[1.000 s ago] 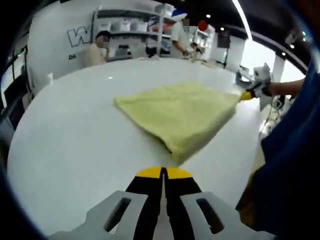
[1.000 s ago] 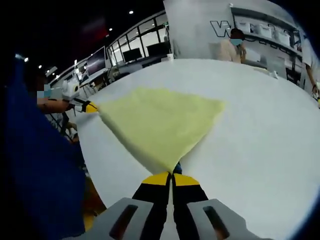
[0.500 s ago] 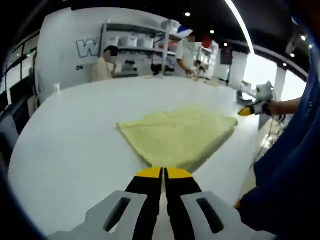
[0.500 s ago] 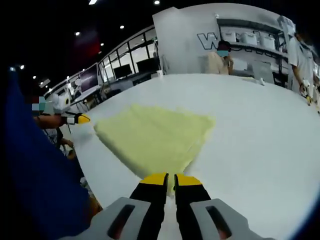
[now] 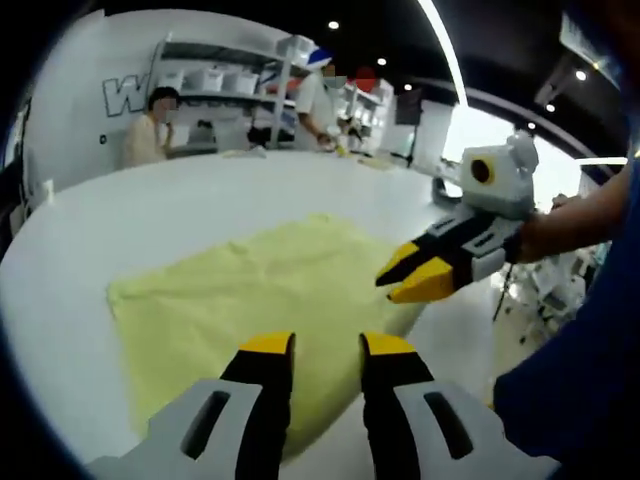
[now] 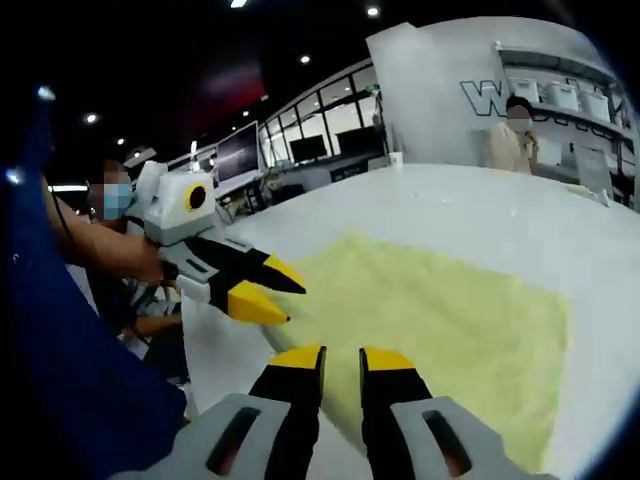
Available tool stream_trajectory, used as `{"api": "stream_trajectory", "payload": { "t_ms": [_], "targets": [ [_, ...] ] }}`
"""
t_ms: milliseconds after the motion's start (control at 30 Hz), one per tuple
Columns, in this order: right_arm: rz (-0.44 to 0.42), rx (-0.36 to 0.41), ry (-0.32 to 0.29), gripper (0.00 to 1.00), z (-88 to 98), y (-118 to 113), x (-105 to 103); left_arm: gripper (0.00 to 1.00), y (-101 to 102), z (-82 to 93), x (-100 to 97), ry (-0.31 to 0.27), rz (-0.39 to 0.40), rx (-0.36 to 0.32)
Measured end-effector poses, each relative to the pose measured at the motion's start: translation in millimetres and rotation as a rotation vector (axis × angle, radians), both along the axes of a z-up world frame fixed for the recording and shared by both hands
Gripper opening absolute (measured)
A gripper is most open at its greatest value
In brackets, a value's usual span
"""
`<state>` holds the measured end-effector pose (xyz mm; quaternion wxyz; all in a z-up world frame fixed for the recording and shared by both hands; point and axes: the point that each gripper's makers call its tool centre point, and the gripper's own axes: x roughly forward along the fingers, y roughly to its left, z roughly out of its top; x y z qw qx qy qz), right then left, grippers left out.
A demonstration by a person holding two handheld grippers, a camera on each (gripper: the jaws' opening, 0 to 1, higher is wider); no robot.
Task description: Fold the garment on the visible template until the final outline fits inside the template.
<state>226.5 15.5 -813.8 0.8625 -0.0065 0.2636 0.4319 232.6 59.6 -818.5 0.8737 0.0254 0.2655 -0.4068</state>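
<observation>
Lying flat on white table (image 5: 70, 250): yellow garment (image 5: 250, 300). Left gripper (image 5: 328, 345) and right gripper (image 6: 340, 355) above garment's near edge, jaws parted, empty. Wall lettering (image 6: 478, 97) behind table: "W", remainder hidden.

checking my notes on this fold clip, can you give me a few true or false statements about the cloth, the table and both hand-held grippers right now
1. The pale yellow folded cloth lies flat on the round white table. True.
2. The left hand-held gripper is clamped on the cloth's edge. False: its yellow-tipped jaws stand apart with nothing between them.
3. The right hand-held gripper is open. True, a clear gap shows between its jaws.
4. In the left gripper view, the other hand-held gripper comes in from the right, over the cloth's near edge. True.
5. The cloth is dark blue. False: it is pale yellow; the blue is the person's sleeve.
6. Open shelves with white bins stand behind the table. True.
</observation>
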Motion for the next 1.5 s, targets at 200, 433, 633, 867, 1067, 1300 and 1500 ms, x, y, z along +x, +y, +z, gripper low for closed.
{"api": "stream_trajectory", "payload": {
  "t_ms": [200, 433, 633, 867, 1067, 1300, 1500],
  "targets": [
    [0.021, -0.050, 0.036, 0.09, -15.3, 3, -2, 0.27, 14, -32.4, 7.7, 0.055, 0.018, 0.073],
    [-0.045, -0.085, 0.040, 0.00, -27.5, -36, -6, 0.16, 32, -33.0, 1.0, 0.039, 0.031, 0.110],
    [-0.080, -0.134, 0.014, 0.03, -32.5, -79, -11, 0.09, 55, -36.5, 0.2, 0.018, 0.042, 0.135],
    [-0.103, -0.281, -0.051, 0.03, -37.6, -127, -15, 0.09, 73, -35.0, -5.8, 0.023, 0.054, 0.103],
    [-0.109, -0.301, -0.060, 0.02, -35.7, -140, -15, 0.08, 77, -34.0, -10.5, 0.007, 0.041, 0.132],
    [-0.126, -0.310, -0.063, 0.03, -36.4, -158, -16, 0.07, 94, -34.9, -14.7, 0.021, 0.072, 0.132],
    [-0.145, -0.317, -0.057, 0.09, -36.2, -169, -18, 0.02, 111, -36.3, -14.6, 0.028, 0.109, 0.138]
  ]
}}
